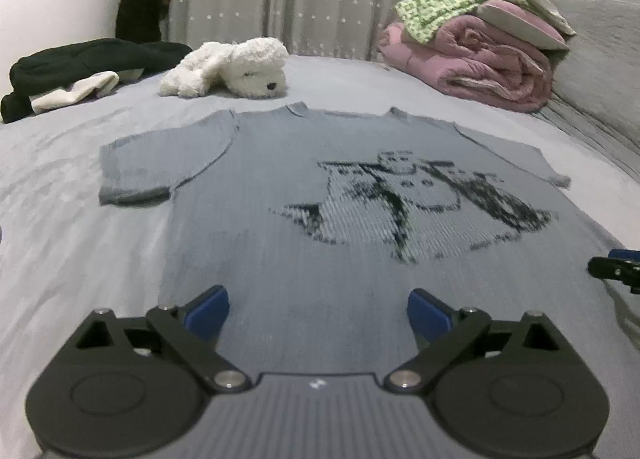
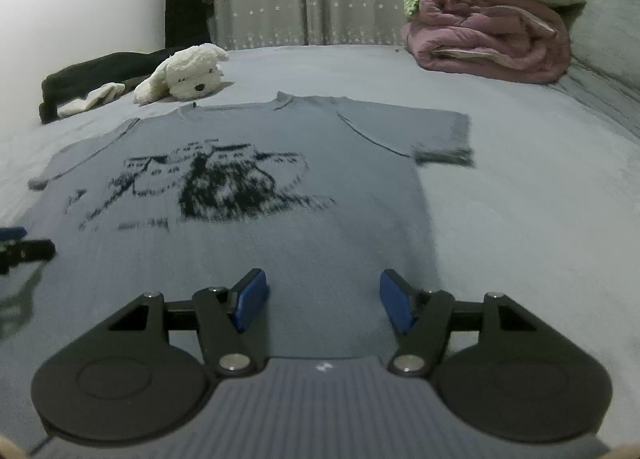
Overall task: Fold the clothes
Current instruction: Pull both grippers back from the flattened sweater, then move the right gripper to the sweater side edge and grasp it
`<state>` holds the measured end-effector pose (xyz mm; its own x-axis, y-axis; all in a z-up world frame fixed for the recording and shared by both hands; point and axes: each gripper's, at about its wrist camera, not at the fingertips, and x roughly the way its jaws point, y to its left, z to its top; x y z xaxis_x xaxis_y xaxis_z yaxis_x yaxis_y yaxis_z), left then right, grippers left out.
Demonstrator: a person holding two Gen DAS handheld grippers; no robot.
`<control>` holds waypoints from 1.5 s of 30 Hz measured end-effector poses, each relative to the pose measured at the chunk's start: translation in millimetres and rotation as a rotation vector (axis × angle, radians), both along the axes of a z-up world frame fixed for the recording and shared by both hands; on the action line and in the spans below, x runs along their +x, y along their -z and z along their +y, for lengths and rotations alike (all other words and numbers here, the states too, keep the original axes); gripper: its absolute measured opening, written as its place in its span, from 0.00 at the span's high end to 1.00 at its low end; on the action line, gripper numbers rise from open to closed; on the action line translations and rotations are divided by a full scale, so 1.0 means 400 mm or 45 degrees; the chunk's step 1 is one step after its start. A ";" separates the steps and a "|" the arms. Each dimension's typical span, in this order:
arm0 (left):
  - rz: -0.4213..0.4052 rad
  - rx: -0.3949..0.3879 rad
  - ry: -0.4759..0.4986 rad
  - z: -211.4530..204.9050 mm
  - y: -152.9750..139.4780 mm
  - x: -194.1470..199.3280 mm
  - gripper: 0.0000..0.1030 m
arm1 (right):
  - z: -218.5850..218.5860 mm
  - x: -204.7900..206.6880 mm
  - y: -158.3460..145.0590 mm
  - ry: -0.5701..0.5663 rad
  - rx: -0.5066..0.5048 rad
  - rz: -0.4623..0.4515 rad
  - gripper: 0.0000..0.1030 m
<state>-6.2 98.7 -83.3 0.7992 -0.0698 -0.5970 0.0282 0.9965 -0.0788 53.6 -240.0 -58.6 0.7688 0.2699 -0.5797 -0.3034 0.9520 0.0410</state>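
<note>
In the left wrist view, a grey T-shirt (image 1: 280, 187) is seen spread flat on the bed (image 1: 60, 219), print up. The left claw (image 1: 318, 315) is held released above its hem, nothing between the pads.

In the right wrist view, the right claw (image 2: 323, 301) is likewise spread apart over the hem, gripping nothing.

Left gripper (image 1: 318, 313): jaws spread wide, blue pads (image 1: 208, 309) facing each other, nothing between them, pointing toward 12 o'clock and tilted downward. Right gripper (image 2: 323, 299): jaws likewise parted, pads (image 2: 250, 299) clear of any contact, same downward tilt. In the left wrist view, the right gripper's tip shows at 3 o'clock; in the right wrist view, the left gripper's tip shows at 9 o'clock.
</note>
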 end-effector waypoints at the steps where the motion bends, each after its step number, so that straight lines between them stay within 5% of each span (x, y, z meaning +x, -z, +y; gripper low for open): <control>1: 0.002 0.015 0.014 -0.002 0.001 -0.014 0.05 | -0.011 -0.014 0.001 0.000 -0.002 -0.001 0.35; 14: -0.094 0.195 0.186 0.013 0.013 -0.208 0.05 | -0.096 -0.148 0.013 -0.053 -0.060 -0.010 0.29; 22: -0.001 0.174 0.270 0.074 -0.008 -0.232 0.01 | -0.190 -0.178 -0.003 -0.102 -0.005 0.112 0.29; 29: 0.046 0.177 0.270 0.083 -0.045 -0.216 0.01 | -0.298 -0.151 -0.038 0.008 0.318 0.265 0.30; 34: 0.032 0.199 0.282 0.052 -0.073 -0.183 0.01 | -0.362 -0.122 -0.048 0.170 0.538 0.265 0.30; 45: 0.115 0.070 0.097 -0.008 -0.140 -0.007 0.01 | -0.381 0.007 -0.026 0.327 0.817 0.314 0.30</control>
